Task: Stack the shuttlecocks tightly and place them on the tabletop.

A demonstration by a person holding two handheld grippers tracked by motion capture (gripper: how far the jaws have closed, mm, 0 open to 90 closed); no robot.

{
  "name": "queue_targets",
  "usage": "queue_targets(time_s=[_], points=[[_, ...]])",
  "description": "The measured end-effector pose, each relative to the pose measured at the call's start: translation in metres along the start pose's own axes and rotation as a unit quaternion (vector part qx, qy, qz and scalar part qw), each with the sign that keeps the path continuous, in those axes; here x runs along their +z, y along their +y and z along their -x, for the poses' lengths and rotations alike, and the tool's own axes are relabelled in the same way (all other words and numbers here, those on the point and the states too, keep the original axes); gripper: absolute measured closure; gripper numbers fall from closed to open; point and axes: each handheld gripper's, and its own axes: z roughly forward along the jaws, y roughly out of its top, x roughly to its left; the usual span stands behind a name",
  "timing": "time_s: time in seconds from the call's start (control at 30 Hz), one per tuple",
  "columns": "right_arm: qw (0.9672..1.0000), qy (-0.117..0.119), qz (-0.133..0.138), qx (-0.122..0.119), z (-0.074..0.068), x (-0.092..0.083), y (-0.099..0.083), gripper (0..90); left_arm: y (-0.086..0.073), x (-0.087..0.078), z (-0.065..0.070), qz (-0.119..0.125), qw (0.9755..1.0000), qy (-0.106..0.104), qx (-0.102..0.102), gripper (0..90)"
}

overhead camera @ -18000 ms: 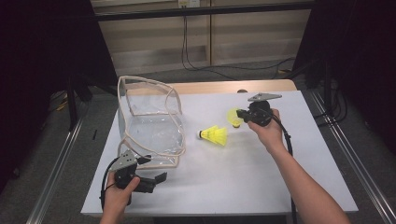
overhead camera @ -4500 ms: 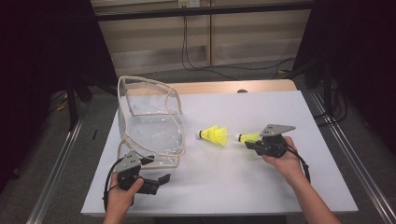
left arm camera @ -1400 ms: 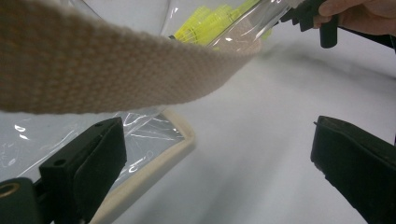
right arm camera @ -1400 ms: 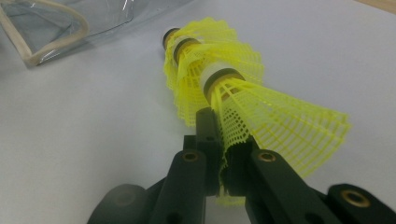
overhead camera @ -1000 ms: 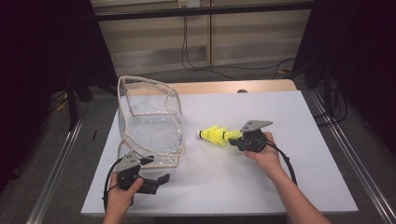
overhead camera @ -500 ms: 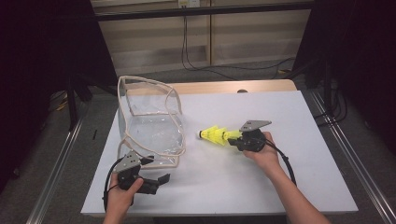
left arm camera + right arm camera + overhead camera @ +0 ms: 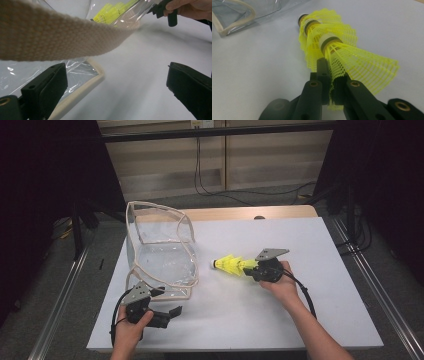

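A stack of three nested yellow shuttlecocks (image 7: 231, 265) lies on the white table (image 7: 310, 245), corks pointing left toward the bag. My right gripper (image 7: 251, 268) is shut on the net skirt of the rearmost one (image 7: 359, 65), with the black jaws pinching its edge (image 7: 330, 75). A clear plastic bag with beige webbing trim (image 7: 160, 250) stands at the left, its mouth facing right. My left gripper (image 7: 172, 316) rests at the front left just before the bag, its jaws wide open (image 7: 115, 77) around nothing.
A beige strap of the bag (image 7: 50, 37) crosses close above my left jaws. The table's front edge (image 7: 225, 349) lies just under the left hand. Metal rails (image 7: 370, 285) run along both sides of the table.
Over the last second nothing has moved. Since the older frames, my right gripper has carried its shuttlecock to the left and nested it with the one lying on the table.
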Motion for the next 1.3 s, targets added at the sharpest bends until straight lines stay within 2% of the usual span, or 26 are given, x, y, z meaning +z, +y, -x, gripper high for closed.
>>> queue_targets(time_s=[1.3], points=[[1.0000, 0.004, 0.000, -0.005, -0.0047, 0.0082, 0.0066, 87.7, -0.0002, -0.0005, -0.0004, 0.000, 1.0000, 0.001, -0.002, 3.6]])
